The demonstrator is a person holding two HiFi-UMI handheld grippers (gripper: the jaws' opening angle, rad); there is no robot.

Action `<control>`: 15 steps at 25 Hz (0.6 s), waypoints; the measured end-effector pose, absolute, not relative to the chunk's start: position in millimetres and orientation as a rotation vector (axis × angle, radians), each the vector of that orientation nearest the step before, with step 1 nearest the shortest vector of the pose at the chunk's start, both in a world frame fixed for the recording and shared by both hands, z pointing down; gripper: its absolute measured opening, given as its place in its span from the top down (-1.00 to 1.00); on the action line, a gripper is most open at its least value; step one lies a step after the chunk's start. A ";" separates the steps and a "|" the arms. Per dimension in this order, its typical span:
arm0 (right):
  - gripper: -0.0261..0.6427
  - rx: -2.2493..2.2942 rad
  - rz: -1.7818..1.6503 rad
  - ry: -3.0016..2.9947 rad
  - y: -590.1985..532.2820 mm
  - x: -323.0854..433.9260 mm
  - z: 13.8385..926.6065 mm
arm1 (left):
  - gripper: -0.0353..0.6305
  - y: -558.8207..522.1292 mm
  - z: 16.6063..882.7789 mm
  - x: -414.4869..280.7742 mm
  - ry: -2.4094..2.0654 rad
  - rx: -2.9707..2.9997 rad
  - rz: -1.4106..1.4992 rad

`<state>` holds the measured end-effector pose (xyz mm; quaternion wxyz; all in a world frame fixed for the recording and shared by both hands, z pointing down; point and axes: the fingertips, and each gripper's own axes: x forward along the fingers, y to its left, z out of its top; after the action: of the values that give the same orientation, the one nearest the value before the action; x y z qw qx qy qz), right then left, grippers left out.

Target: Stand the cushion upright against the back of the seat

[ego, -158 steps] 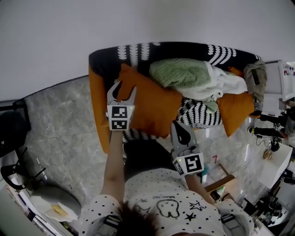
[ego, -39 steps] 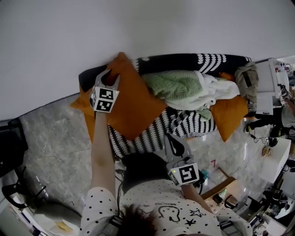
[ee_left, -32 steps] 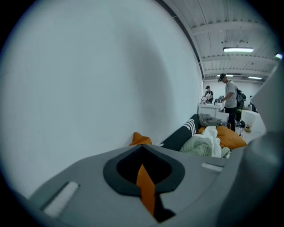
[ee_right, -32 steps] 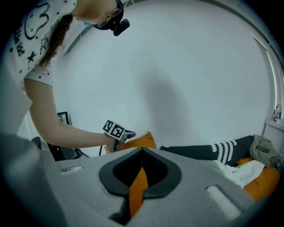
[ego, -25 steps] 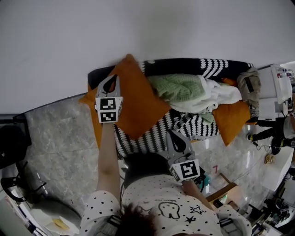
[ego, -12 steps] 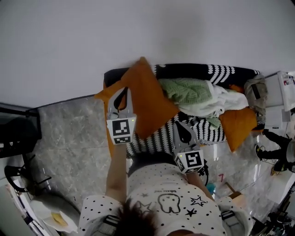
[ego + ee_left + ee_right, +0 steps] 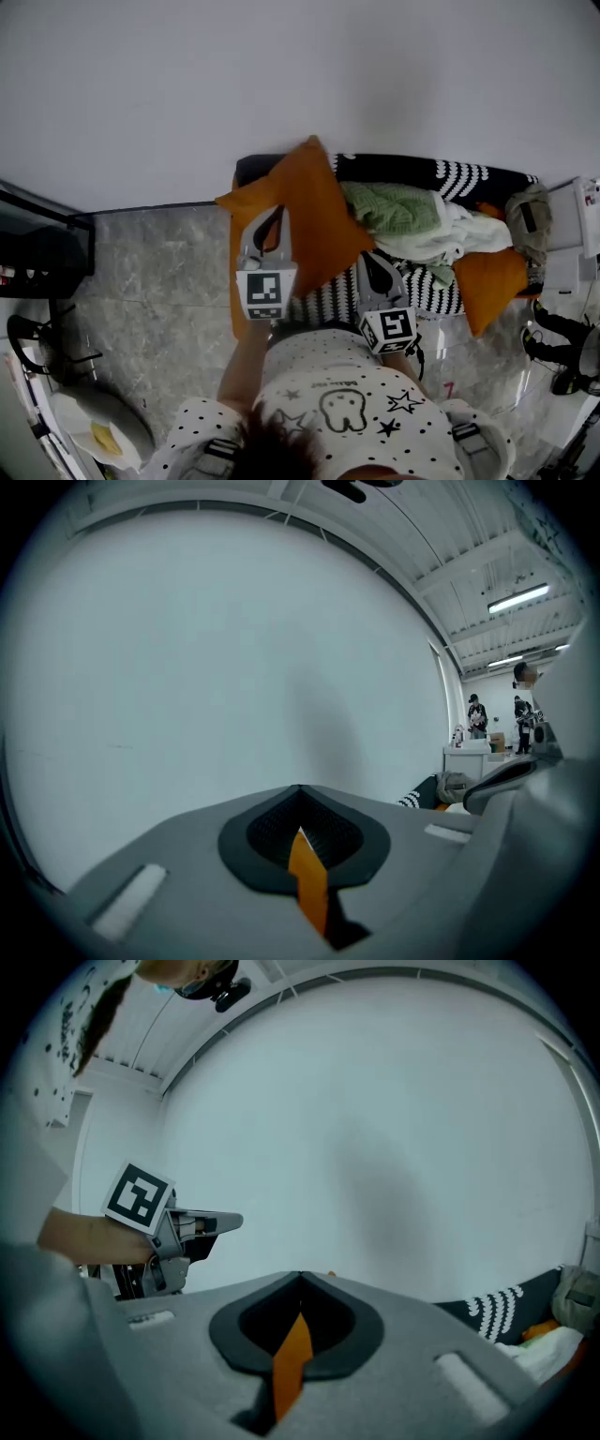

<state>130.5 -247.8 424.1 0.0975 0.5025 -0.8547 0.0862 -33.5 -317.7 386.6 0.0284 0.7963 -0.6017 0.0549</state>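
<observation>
cushion (image 7: 309,211): orange, square | tilted on corner | seat (image 7: 403,169) left end, against back

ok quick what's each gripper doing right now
Left gripper: shut, only a thin orange sliver in the seam, not gripping the cushion as far as shows.
Right gripper: shut, a similar orange sliver, nothing visibly held.

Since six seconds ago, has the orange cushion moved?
Yes. The cushion lay flat on the seat; now it stands tilted, its top poking above the sofa back, held by the left gripper.
</observation>
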 end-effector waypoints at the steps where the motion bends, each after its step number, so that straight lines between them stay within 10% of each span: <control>1: 0.94 1.482 0.252 -2.538 -249.0 128.3 423.0 | 0.89 -314.2 384.0 -33.9 -1.861 2.451 0.153; 15: 0.94 1.428 0.195 -2.612 -253.7 114.1 404.5 | 0.89 -256.1 368.6 -25.2 -1.828 2.420 0.050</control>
<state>114.1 -253.7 404.5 0.0793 0.4771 -0.8728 0.0653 -25.2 -256.1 368.6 0.0542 0.7967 -0.6018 0.0165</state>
